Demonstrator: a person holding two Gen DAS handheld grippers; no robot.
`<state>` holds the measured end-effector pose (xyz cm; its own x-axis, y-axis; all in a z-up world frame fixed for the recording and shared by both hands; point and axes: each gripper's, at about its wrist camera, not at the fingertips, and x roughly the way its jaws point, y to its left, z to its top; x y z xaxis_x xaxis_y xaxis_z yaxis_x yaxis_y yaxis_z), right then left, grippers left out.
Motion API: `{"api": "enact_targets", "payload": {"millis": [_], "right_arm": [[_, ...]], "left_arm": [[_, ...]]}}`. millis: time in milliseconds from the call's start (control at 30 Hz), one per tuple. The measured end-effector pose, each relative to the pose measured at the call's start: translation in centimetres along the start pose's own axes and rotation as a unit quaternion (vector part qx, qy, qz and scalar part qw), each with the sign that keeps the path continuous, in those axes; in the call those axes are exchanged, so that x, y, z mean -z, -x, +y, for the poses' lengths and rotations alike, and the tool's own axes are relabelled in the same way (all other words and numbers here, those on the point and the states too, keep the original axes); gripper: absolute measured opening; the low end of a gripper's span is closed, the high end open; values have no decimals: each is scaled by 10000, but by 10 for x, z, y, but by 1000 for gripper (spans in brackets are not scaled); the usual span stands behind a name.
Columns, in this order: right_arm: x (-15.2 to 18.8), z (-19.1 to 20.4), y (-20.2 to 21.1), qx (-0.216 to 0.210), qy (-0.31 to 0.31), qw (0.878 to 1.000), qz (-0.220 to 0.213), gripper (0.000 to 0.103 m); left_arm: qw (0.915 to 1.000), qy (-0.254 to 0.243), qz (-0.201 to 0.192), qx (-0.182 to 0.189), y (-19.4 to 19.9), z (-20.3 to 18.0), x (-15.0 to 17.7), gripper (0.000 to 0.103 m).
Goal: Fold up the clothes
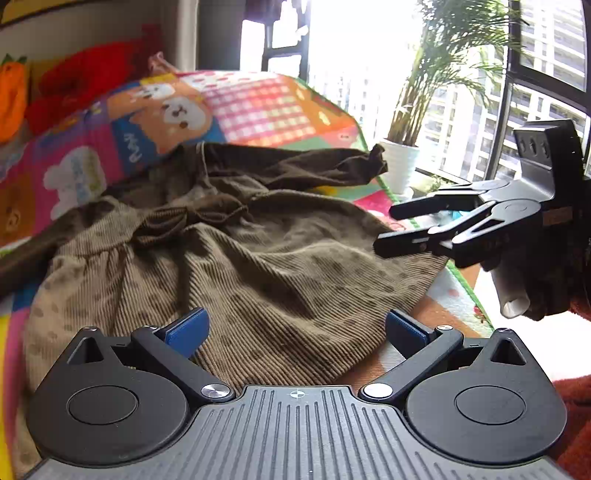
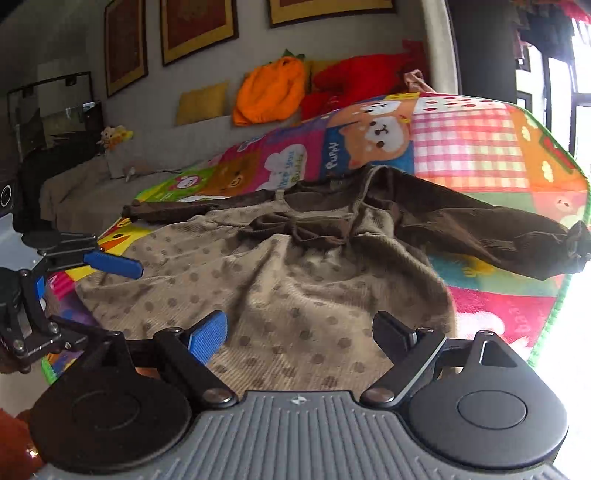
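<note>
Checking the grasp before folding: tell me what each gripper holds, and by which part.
Nothing is held. The left gripper and right gripper are both open above the hem of the brown dress.

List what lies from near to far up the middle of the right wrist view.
Right gripper, dotted skirt, brown bow, play mat, red cushion, framed picture.
</note>
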<state>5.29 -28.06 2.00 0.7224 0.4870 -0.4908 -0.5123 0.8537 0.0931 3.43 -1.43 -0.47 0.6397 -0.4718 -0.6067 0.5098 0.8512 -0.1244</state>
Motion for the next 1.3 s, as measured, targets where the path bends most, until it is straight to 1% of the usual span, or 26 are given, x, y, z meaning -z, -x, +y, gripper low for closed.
{"api": "enact_targets", "payload": {"millis": [33,67,100,133,200,267,300,333,367,433,467,500,533,567,600,667,700,733,800,900,1000,1067,1133,1233,1267,1300], "right_arm": [[-3,-9,-1,146,-58,9999,-43,87],[-7,-23,-1,356,-182,9991,-116,87],[-12,-38,-1,596,-350,9974,-200,87],[-16,-56,-1,851,-574,9943,-286,87],[-23,-95,-2,1362,-1049,9841,-447,87],[-29,-131,-9,1811,-1432,9717,-493,87],[-33,-149,-13,2032,-1619,9643,-514,87],[-36,-167,-17,2251,-1805,9560,-534,87],[-39,-182,-24,2408,-1962,9491,-527,86],[-41,-209,-39,2495,-2330,9385,-526,80],[-41,-221,-47,2487,-2519,9339,-508,77],[-41,-230,-57,2480,-2645,9308,-466,68],[-42,-235,-67,2485,-2661,9305,-401,61],[-43,-239,-78,2490,-2668,9304,-335,41],[-50,-236,-83,2534,-2529,9332,-326,22],[-63,-229,-93,2625,-2223,9384,-321,15],[-75,-221,-92,2595,-2048,9428,-432,12],[-89,-212,-88,2508,-1903,9474,-580,11],[-124,-190,-79,2229,-1621,9568,-924,11],[-175,-143,-74,1653,-984,9721,-1342,11],[-209,-90,-88,946,-365,9841,-1457,11],[-220,-57,-110,460,-125,9896,-1354,11],[-222,-26,-138,133,129,9933,-1145,11],[-207,15,-186,-249,454,9966,-642,11],[-200,24,-197,-392,515,9967,-492,12],[-193,33,-207,-537,575,9963,-343,15]], "left_arm": [[9996,97,97,234,-10,0,-2,103],[9978,384,302,453,-17,8,-1,103],[9946,641,479,667,-23,14,0,103],[9919,767,565,843,-25,18,2,103],[9890,750,628,1106,-24,21,2,103],[9803,979,812,1509,-22,28,-2,103],[9772,1135,819,1597,-20,31,-6,103],[9770,1245,778,1546,-19,37,-11,103],[9786,1347,685,1399,-17,46,-17,103],[9799,1590,491,1096,-15,64,-30,103],[9782,1818,377,931,-14,78,-33,103],[9755,2045,263,765,-13,91,-37,103],[9720,2270,148,598,-13,104,-40,103],[9675,2492,34,431,-12,118,-43,103],[9621,2712,-81,263,-11,131,-47,103],[9496,3119,-303,-29,-10,157,-52,103],[9454,3236,-385,-38,-9,165,-51,103],[9424,3315,-441,-3,-8,171,-50,103],[9389,3407,-477,93,-11,176,-49,103],[9363,3481,-432,177,-17,177,-43,103],[9349,3519,-413,217,-21,175,-38,103],[9330,3565,-442,225,-19,174,-35,103],[9304,3625,-487,222,-14,175,-32,103],[9253,3744,-580,136,-2,181,-29,103],[9211,3845,-609,70,2,187,-26,103],[9167,3945,-637,4,6,193,-24,103]]}}
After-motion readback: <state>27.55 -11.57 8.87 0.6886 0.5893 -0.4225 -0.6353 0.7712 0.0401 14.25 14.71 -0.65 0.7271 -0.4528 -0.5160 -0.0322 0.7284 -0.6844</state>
